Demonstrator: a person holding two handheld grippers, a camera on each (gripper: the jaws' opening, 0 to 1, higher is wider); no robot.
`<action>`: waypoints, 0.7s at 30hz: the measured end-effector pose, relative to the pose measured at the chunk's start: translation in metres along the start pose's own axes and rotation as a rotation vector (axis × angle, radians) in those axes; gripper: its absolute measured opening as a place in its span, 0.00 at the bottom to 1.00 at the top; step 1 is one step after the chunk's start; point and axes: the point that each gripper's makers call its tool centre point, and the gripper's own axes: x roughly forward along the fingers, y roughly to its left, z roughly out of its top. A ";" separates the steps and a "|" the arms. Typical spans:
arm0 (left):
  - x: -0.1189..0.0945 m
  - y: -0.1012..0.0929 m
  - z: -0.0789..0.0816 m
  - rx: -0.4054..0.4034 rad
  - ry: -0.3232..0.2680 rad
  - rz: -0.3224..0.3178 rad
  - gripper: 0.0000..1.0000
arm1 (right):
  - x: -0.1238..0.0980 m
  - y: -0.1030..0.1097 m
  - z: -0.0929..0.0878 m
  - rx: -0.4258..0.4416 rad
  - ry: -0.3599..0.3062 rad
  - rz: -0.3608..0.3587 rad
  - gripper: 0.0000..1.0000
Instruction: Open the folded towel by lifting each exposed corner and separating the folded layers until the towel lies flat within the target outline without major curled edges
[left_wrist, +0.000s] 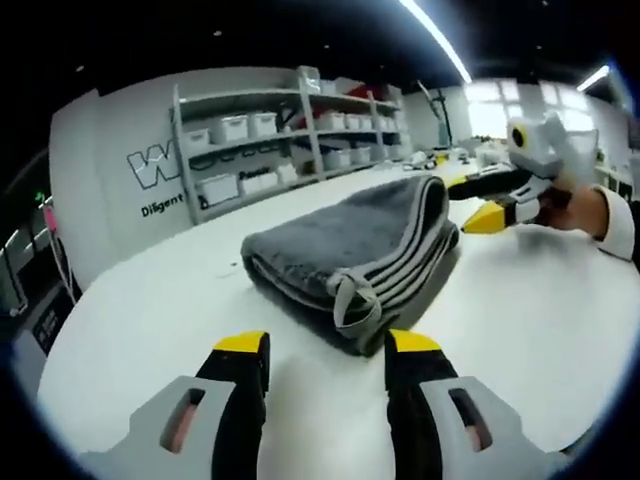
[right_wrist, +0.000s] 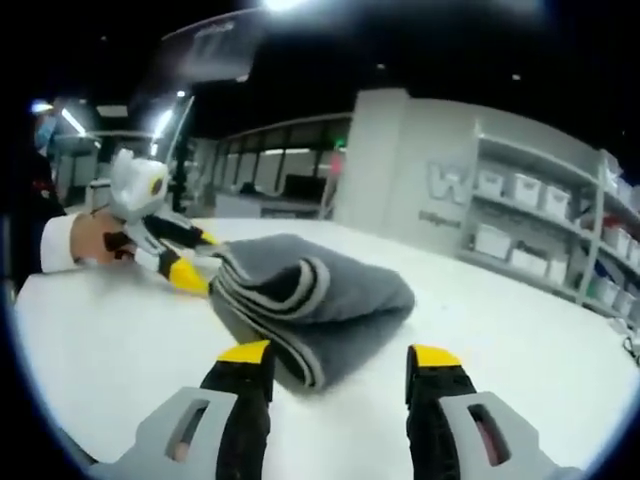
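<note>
A grey towel (left_wrist: 350, 245) lies folded in several layers on the white table (left_wrist: 150, 320), its pale-trimmed edges stacked at the near side. My left gripper (left_wrist: 326, 345) is open just short of that folded edge, with nothing between its jaws. The right gripper (left_wrist: 472, 200) comes in from the right, held by a hand, its yellow tips apart at the towel's far right corner. In the right gripper view the towel (right_wrist: 310, 300) lies straight ahead of my open right gripper (right_wrist: 340, 358). The left gripper (right_wrist: 197, 257) sits at the towel's left corner.
Metal shelves (left_wrist: 290, 140) with white bins stand against the wall behind the table. A hand with a white cuff (left_wrist: 610, 220) holds the right gripper. Bare tabletop (right_wrist: 100, 340) surrounds the towel on all sides.
</note>
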 end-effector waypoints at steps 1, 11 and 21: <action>0.001 -0.001 -0.001 -0.001 0.002 -0.001 0.45 | 0.000 0.000 0.000 -0.002 -0.001 0.000 0.48; 0.002 -0.002 -0.004 -0.019 0.018 0.005 0.43 | 0.001 -0.002 -0.001 0.001 0.007 -0.018 0.46; 0.003 -0.010 0.001 -0.048 -0.006 -0.017 0.31 | 0.003 0.004 -0.005 0.017 0.022 -0.017 0.40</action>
